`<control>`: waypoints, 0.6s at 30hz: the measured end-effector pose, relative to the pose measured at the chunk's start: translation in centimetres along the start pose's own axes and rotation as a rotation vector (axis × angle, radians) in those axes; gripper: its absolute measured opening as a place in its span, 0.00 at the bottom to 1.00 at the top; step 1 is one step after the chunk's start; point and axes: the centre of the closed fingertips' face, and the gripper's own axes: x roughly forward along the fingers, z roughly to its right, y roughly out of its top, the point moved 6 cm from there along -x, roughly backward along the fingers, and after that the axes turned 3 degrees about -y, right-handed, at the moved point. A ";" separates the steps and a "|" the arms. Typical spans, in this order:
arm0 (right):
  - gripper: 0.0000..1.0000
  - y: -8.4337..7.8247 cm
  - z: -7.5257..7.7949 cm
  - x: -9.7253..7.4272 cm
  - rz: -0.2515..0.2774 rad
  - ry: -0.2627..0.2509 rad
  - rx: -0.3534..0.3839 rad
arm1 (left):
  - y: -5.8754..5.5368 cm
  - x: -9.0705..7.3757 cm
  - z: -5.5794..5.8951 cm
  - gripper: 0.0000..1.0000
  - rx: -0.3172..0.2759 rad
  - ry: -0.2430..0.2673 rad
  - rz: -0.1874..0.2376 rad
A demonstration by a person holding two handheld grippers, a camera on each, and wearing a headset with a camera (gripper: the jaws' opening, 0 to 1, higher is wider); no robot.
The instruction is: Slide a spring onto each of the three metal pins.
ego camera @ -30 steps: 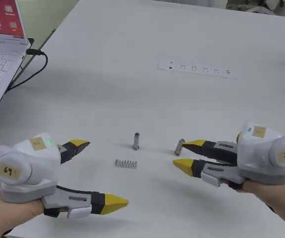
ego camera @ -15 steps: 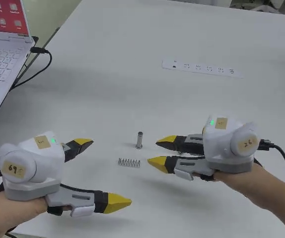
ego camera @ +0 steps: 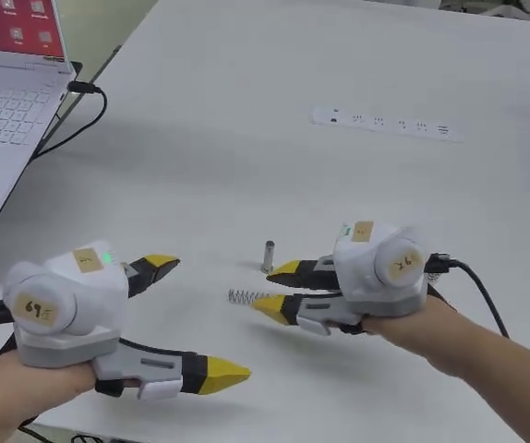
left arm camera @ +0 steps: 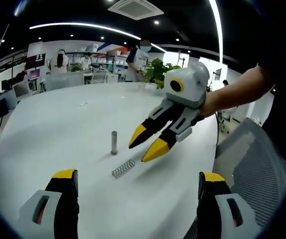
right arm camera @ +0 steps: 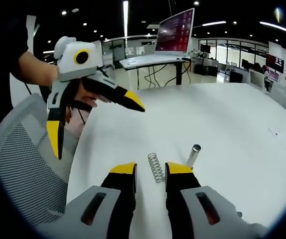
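Note:
A loose spring (ego camera: 242, 296) lies flat on the white table (ego camera: 246, 157), with a bare metal pin (ego camera: 269, 256) standing upright just beyond it. My right gripper (ego camera: 274, 288) is open by a narrow gap, its yellow tips right at the spring's near end. In the right gripper view the spring (right arm camera: 156, 166) lies just ahead between the two tips of my right gripper (right arm camera: 151, 169), and the pin (right arm camera: 193, 155) stands beside the right one. My left gripper (ego camera: 191, 318) is wide open and holds nothing, left of the spring (left arm camera: 123, 168) and pin (left arm camera: 114, 142).
A white power strip (ego camera: 385, 124) lies further back on the table. An open laptop (ego camera: 6, 83) sits at the far left with a black cable (ego camera: 78, 120) running from it. The right gripper's cable (ego camera: 477, 286) trails off to the right.
My right gripper has moved left across the table to the loose spring and now covers the spot where a second pin stood. The left gripper has barely moved.

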 end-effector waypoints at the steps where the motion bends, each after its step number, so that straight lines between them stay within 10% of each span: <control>1: 0.21 -0.1 0.0 0.2 -0.006 0.001 -0.001 | 0.0 0.0 0.0 0.98 0.000 -0.001 0.000; 18: 0.09 -2.6 0.6 2.5 -0.146 -0.020 -0.036 | -0.5 0.0 -0.1 0.98 -0.005 -0.002 -0.017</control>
